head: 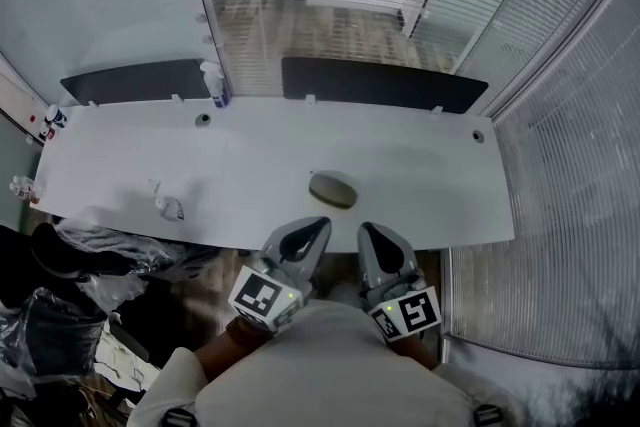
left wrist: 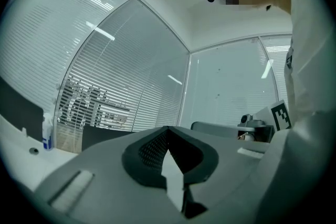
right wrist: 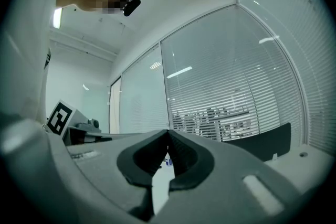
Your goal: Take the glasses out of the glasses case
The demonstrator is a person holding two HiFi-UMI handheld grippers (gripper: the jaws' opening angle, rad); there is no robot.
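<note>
Hovering at the near edge of the table (head: 430,190): left gripper (head: 316,227) and right gripper (head: 366,231) sit side by side close to the person's body, both pointing level toward the far side. Both claws are closed, pad tips touching, with nothing between them in either gripper view. The glasses case (head: 333,189) lies flat on the table just ahead of the two claws, roughly on the line between them, apart from both. Its lid looks shut, but it's small in the head view so I'm not certain; the glasses are not visible. Reads as a ready pose: claws flank the case so one can pin it while the other works the lid. Task not started, by my read. Spray bottle (head: 215,85) is well ahead and left of the left claw, out of the way. Jaws need opening before any grab.
</note>
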